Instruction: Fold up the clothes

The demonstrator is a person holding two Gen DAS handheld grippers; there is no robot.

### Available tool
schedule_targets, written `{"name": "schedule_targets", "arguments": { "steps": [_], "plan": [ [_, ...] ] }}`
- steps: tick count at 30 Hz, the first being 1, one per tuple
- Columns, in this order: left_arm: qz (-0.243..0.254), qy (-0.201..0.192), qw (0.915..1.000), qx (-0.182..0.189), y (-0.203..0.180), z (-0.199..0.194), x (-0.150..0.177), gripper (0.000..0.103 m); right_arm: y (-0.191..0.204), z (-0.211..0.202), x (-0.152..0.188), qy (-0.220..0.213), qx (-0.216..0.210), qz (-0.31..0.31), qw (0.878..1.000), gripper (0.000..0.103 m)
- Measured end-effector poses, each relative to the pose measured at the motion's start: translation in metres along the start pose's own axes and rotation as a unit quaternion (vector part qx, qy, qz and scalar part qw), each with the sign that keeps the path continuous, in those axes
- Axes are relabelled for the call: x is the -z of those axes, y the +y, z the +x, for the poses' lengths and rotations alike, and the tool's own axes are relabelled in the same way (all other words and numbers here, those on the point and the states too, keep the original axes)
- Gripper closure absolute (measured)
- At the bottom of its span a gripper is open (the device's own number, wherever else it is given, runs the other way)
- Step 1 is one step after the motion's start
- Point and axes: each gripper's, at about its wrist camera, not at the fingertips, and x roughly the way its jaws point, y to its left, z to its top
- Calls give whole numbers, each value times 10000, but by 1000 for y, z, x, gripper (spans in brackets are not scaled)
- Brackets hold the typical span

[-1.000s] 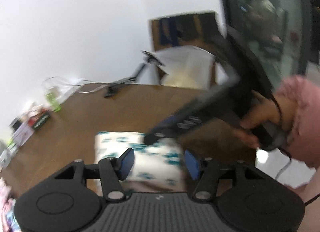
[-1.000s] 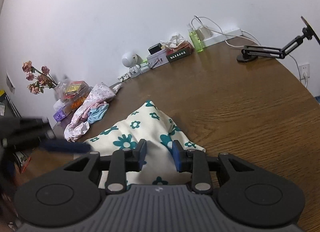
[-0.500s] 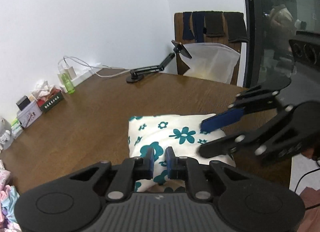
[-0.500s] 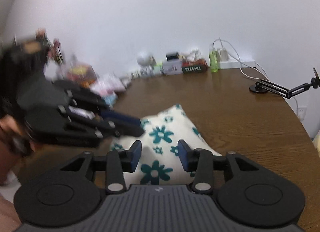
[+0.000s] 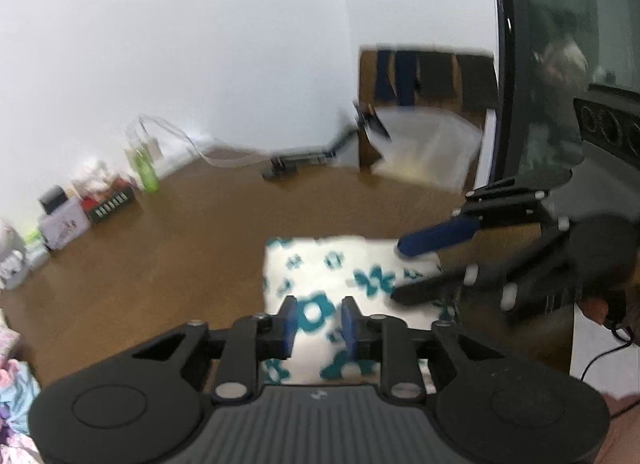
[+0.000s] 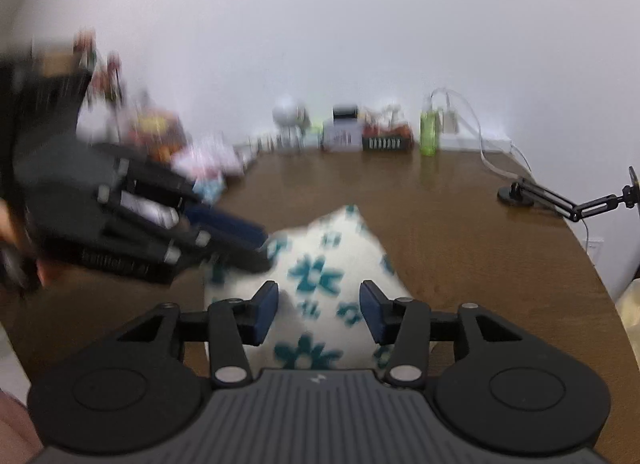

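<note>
I see the cloth [image 5: 348,276] folded into a small white packet with teal flowers, lying on the brown desk [image 5: 168,248] near its front edge. My left claw [image 5: 318,322] hangs over the near part of the cloth; its jaws are opening and I see the print between them, but the pads do not pinch it. My right claw [image 6: 318,310] is also opening, with cloth between the jaws and nothing gripped.

I judge the fold is almost finished, so the good way now is to let go cleanly — lift both claws straight, without dragging a layer, then press the top flat if it puffs.

The right edge of the desk is close beside the cloth, so I would not push that way. To the left and behind there is much bare wood; the boxes [image 6: 346,135], the bottle [image 6: 430,131] and the stand [image 6: 560,199] are well apart
</note>
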Motion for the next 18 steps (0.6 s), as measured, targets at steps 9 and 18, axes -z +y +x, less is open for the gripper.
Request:
{"name": "schedule_targets", "arguments": {
  "steps": [9,18],
  "plan": [
    [255,310,9991,-105,-17,7,20,99,-15,60,-34,385,-242,65,9989,91],
    [243,253,9993,-153,-16,12,31,100,-7,81,-9,490,-17,47,9988,91]
  ]
}}
